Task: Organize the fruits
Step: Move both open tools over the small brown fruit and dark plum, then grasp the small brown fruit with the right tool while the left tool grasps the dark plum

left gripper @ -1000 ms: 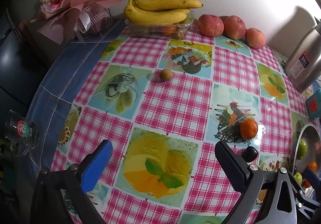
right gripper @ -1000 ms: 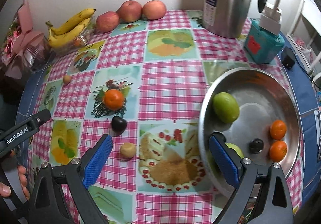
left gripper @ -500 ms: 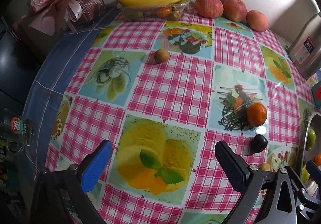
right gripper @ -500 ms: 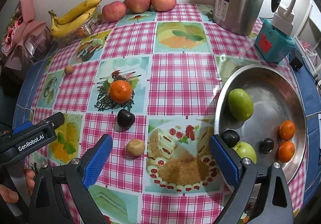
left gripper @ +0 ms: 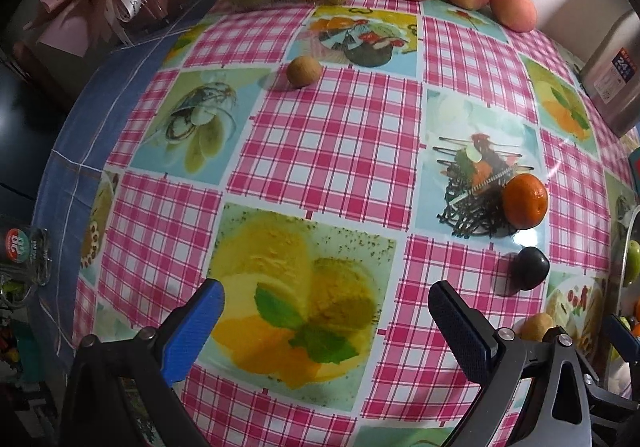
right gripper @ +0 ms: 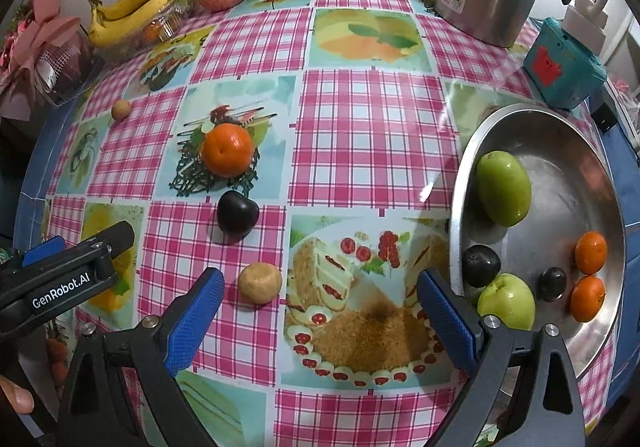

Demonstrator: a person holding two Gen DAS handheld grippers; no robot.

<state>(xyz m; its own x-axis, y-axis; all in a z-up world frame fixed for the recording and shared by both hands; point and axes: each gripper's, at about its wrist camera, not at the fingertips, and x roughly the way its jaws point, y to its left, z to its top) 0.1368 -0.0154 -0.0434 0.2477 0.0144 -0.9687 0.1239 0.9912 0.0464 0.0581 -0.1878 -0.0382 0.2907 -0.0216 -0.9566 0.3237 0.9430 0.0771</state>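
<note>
Both tools, left point(left gripper: 326, 311) and right point(right gripper: 320, 297), hang spread and empty. Nearest us on the table point(right gripper: 360, 127), the small tan fruit point(right gripper: 260, 282) looks light, round and prone to roll; we'd pinch across its middle.

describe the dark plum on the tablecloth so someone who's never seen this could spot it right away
Start at the metal bowl on the table's right, then look left onto the checked cloth. The dark plum sits between the orange and a small tan fruit, the only near-black fruit outside the bowl.

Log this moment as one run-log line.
left gripper open, empty | right gripper open, empty | orange, plum loose on table | bowl part-filled
</note>
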